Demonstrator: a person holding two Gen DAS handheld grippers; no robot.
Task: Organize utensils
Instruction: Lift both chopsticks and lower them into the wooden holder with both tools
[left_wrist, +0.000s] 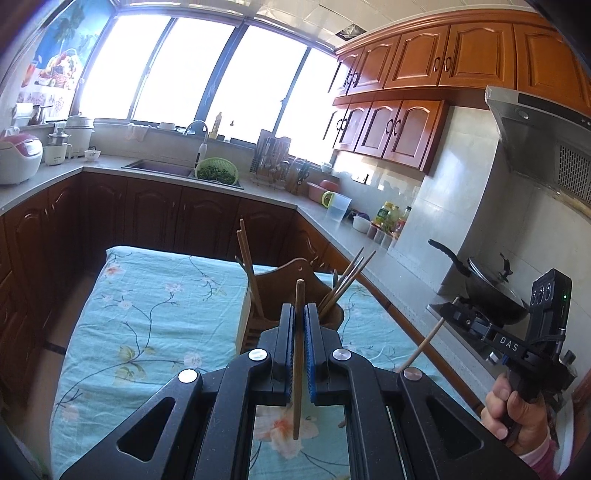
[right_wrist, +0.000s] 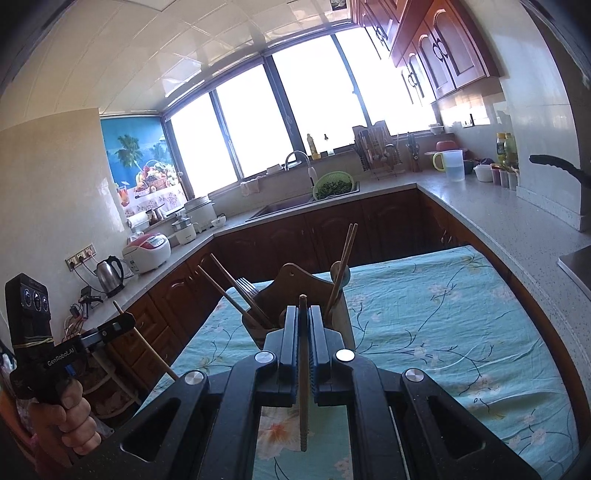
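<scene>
My left gripper (left_wrist: 299, 314) is shut on a wooden chopstick (left_wrist: 298, 369) that stands nearly upright between its blue pads. Just beyond it a brown wooden utensil holder (left_wrist: 291, 288) stands on the floral teal tablecloth (left_wrist: 155, 302), with several chopsticks leaning out of it. My right gripper (right_wrist: 303, 314) is likewise shut on an upright chopstick (right_wrist: 303, 387), close behind the same holder (right_wrist: 284, 288), which also holds a fork (right_wrist: 245, 286) and a spoon (right_wrist: 336, 267). Each view shows the other gripper off to the side, hand-held, with its slanted chopstick: right gripper (left_wrist: 456, 303), left gripper (right_wrist: 123, 318).
An L-shaped counter (left_wrist: 351, 236) wraps the table. On it are a sink with a green colander (left_wrist: 216, 171), a knife and dish rack (left_wrist: 271, 157), a jug (left_wrist: 338, 206), bottles and a wok (left_wrist: 495, 291) on the stove. A kettle (right_wrist: 109, 275) and rice cooker (right_wrist: 146, 251) stand on the left counter.
</scene>
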